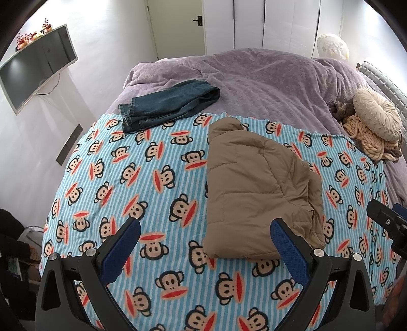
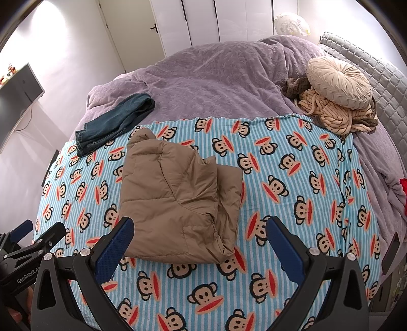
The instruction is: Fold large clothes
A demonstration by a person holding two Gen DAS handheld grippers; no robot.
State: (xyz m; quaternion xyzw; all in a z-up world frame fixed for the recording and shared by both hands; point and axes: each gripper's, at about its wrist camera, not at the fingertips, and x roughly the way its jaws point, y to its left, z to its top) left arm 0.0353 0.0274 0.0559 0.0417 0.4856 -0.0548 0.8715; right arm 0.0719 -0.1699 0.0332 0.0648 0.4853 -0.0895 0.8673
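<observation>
Tan jacket [image 1: 257,183], monkey-print striped blanket [image 1: 142,163]

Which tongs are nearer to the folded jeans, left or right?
Left, probably. The left tongs hang open over the blanket, with the jeans ahead and slightly left. The right tongs, also open, sit further right, with the jeans far left.

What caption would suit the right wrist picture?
Open right claw hovers over a folded tan puffer jacket on a monkey-print blanket, jeans beyond.

We are in a home bedroom: beyond the bed [image 1: 254,76] (purple-quilted) stand wardrobe doors [image 1: 279,23], a wall television [image 1: 38,66] beside it.
</observation>
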